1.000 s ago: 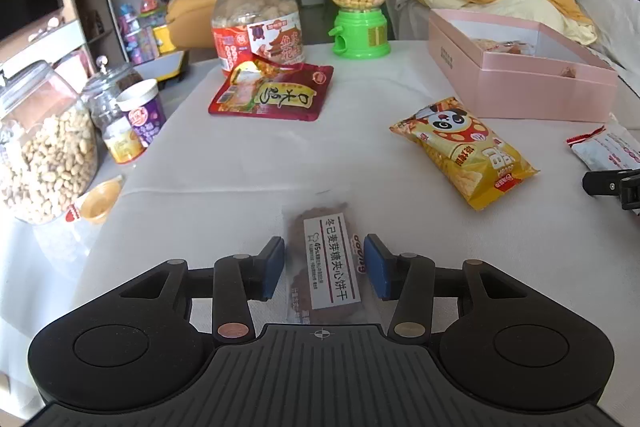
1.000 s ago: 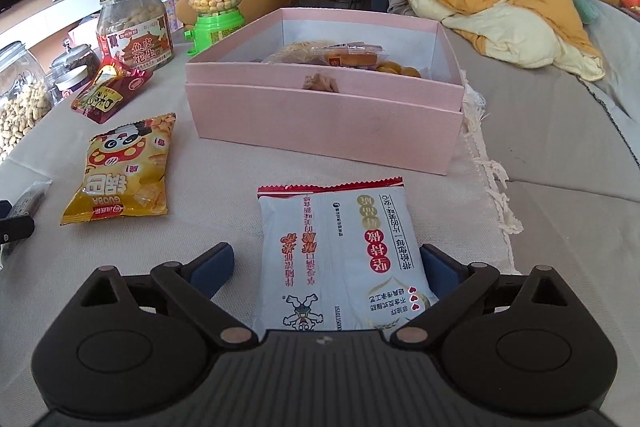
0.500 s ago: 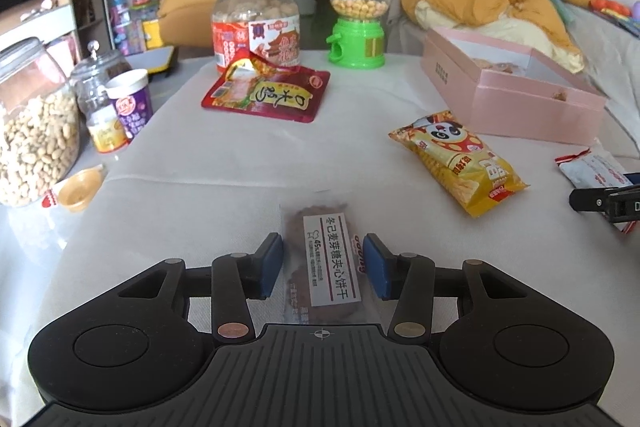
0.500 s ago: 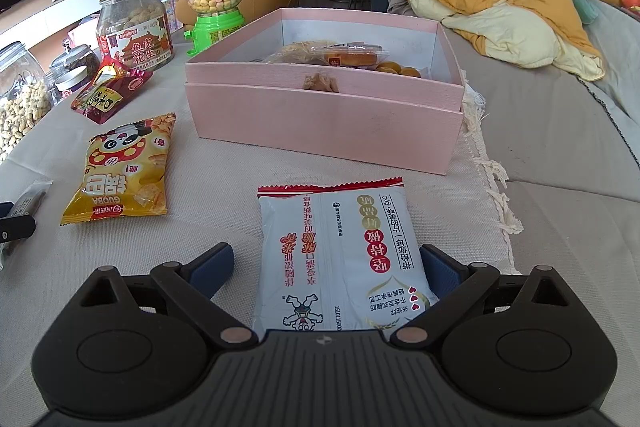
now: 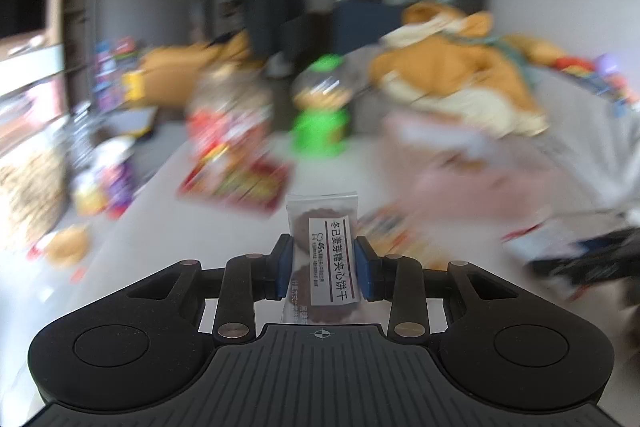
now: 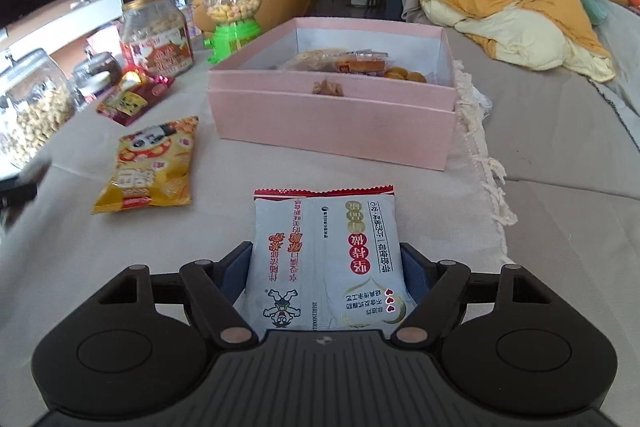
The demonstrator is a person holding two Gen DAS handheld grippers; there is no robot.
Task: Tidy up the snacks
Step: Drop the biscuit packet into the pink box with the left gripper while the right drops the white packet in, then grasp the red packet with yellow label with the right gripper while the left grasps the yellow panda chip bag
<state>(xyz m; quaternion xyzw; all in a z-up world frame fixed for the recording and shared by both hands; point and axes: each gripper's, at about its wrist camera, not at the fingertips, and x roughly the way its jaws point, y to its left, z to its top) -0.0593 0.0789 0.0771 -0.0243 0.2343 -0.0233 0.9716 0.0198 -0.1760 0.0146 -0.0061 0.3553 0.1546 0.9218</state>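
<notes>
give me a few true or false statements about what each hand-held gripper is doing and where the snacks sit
1. The left hand-held gripper is shut on the clear-wrapped brown biscuit packet with a white label. True.
2. The right hand-held gripper is shut on the yellow panda-print snack bag. False: that bag lies on the table; the gripper is shut on the pale blue-white snack packet with a red top edge.
3. The pink rectangular cardboard box already holds snacks. True.
4. The green gumball-style candy dispenser stands inside the pink box. False: it stands outside, beyond the box's left corner.
</notes>
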